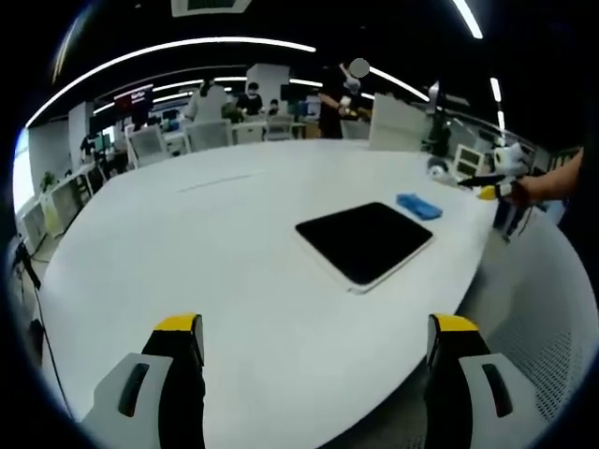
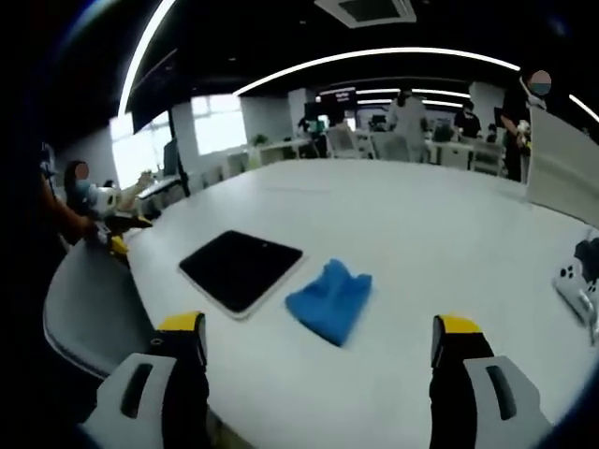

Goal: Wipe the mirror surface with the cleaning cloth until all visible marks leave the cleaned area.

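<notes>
On the large white oval table (image 2: 449, 281), the flat dark square mirror with a pale rim (image 2: 241, 269) looks rigid, slick and breakable, so it is best left lying; the crumpled blue cleaning cloth (image 2: 329, 299) just beside the mirror looks soft and light, best pinched at a raised fold.

The right gripper view shows the cloth's folds close up, while the left gripper view shows it small, beyond the mirror, with the other gripper (image 1: 489, 191) in a person's hand at the table's edge; the left gripper (image 1: 316, 348) and right gripper (image 2: 318, 348) both hang released, holding nothing.

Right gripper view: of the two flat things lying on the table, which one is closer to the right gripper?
The blue cloth. It lies crumpled nearly between the open jaws of the right gripper, while the dark square mirror lies further left, near the table edge.
</notes>
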Tool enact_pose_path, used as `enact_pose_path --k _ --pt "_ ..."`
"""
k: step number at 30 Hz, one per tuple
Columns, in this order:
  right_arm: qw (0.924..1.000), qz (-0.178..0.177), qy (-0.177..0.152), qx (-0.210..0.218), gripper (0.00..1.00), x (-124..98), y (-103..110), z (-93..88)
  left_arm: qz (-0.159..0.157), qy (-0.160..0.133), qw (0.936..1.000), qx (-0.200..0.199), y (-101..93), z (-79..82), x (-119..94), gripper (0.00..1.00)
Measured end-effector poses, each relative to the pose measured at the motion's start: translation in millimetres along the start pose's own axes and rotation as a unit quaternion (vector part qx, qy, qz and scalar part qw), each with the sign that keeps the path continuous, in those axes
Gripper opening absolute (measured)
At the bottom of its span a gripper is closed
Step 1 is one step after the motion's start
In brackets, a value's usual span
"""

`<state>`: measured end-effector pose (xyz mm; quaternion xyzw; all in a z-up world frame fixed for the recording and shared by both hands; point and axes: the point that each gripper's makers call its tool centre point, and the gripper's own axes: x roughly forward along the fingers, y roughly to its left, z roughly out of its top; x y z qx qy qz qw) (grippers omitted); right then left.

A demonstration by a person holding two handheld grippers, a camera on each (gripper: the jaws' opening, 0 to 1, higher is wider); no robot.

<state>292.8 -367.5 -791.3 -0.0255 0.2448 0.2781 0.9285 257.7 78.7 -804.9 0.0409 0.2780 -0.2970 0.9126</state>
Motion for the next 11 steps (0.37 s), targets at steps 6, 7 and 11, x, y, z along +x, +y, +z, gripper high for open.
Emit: enact_pose_path --k 6,7,11 --pt "0.9999 -0.003 -0.014 -0.003 1.0 2.9 -5.2 7.6 -0.006 0.007 0.9999 0.006 -2.8 -2.8 1.2 0.99" --pt "0.9999 -0.002 -0.014 -0.005 1.0 3.8 -5.8 7.4 -0.007 0.008 0.9999 0.008 -3.4 -3.3 1.3 0.99" --pt "0.9999 -0.006 -0.011 0.004 1.0 4.7 -8.8 5.1 -0.012 0.012 0.9998 0.009 -4.4 -4.6 2.0 0.99"
